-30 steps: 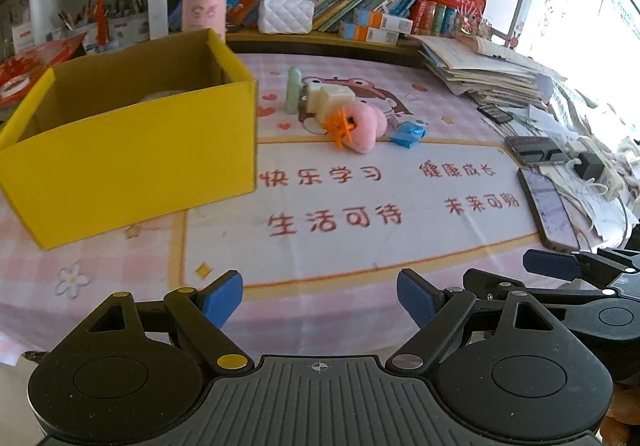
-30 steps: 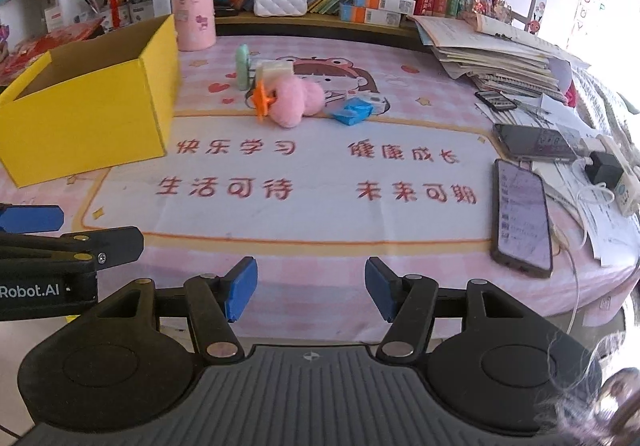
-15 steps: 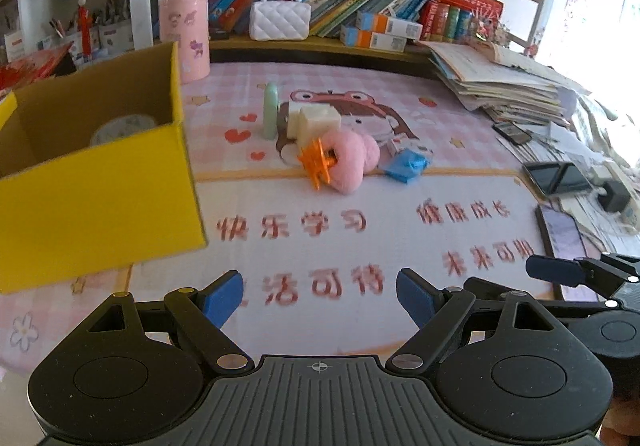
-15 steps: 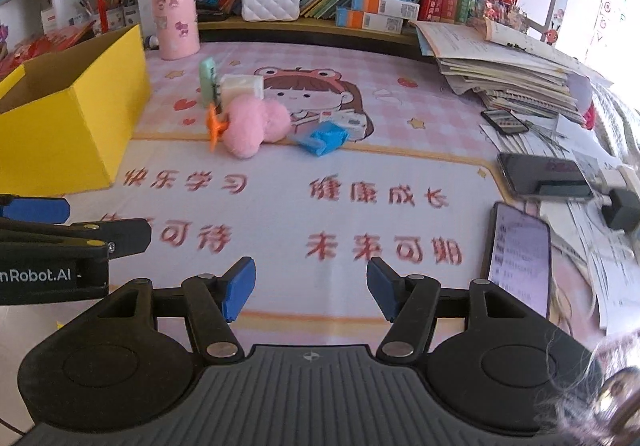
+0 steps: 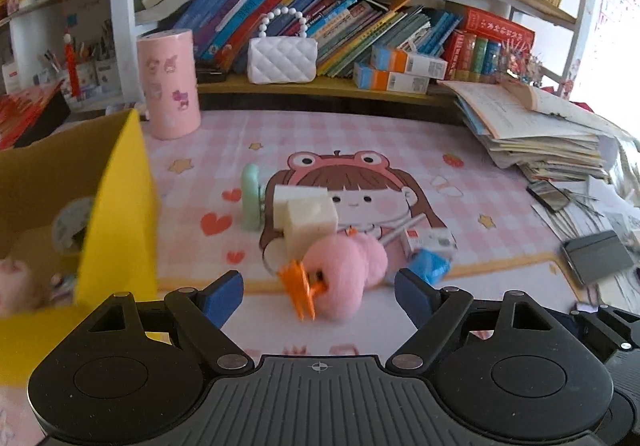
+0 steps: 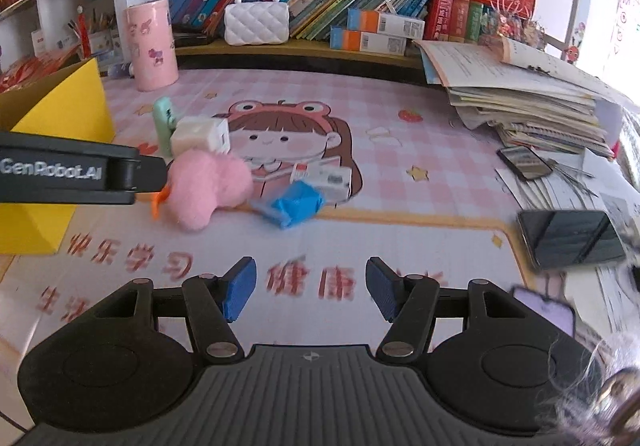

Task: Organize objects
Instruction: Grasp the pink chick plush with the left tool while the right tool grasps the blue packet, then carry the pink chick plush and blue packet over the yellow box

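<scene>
A small heap lies on the pink mat: a pink plush ball [image 5: 346, 276], an orange hair clip [image 5: 300, 288], a cream cube [image 5: 306, 220], a mint green piece [image 5: 251, 202], a blue wrapper [image 5: 428, 266] and a small white box [image 5: 428, 240]. My left gripper [image 5: 318, 298] is open, its blue pads just short of the plush and the clip, nothing between them. The same heap shows in the right wrist view: plush [image 6: 204, 188], blue wrapper [image 6: 294, 204], cube [image 6: 200, 136]. My right gripper [image 6: 308, 288] is open over the printed mat, well short of the heap. The yellow box [image 5: 116, 214] stands at the left.
A pink canister [image 5: 170, 82] and a white quilted purse [image 5: 282, 58] stand by the bookshelf at the back. A stack of papers [image 6: 520, 98] and several phones [image 6: 568, 236] lie at the right. The box holds a tape roll [image 5: 70, 224]. The left gripper's arm [image 6: 72, 174] crosses the right view.
Both grippers have moved forward across the mat toward the heap, which now looms larger. The yellow box has slid to the left edge of both views. Jaw openings look unchanged.
</scene>
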A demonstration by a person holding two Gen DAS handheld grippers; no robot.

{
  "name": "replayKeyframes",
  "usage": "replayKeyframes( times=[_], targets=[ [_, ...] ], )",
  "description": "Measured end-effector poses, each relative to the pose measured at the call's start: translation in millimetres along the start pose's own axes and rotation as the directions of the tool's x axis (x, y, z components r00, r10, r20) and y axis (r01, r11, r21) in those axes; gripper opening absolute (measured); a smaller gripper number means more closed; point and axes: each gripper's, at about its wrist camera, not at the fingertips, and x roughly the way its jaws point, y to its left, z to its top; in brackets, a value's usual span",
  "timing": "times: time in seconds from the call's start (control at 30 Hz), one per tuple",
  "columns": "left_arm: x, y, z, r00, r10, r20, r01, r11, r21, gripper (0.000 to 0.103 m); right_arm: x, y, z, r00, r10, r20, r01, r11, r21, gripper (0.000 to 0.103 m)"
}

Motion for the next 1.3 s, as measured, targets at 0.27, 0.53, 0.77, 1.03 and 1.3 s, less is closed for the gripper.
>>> replayKeyframes(
  times=[0.27,0.53,0.77,1.03,1.3],
  targets=[
    [54,0,18,0.996,-0.019,-0.088,0.021,1.000,0.019,0.084,43,-7,22,0.999,0.050,-0.004,-0.051,0.998,-0.046,0.059],
    [82,-9,21,0.987,-0.039,-0.155,0.051,0.996,0.074,0.079,69,-3,30,0.995,0.092,-0.033,-0.094,0.992,-0.078,0.060],
    [80,-10,21,0.983,-0.087,-0.161,0.101,0.991,0.085,0.055,80,2,32,0.992,0.116,-0.045,-0.120,0.988,-0.101,0.060],
    [33,4,27,0.988,-0.128,-0.086,0.131,0.991,0.024,0.053,85,3,32,0.990,0.137,-0.040,-0.140,0.985,-0.103,0.046],
    [-3,18,3,0.983,-0.162,-0.085,0.159,0.986,-0.042,0.053,54,0,26,0.992,0.122,-0.009,-0.123,0.991,-0.055,0.042]
  ],
)
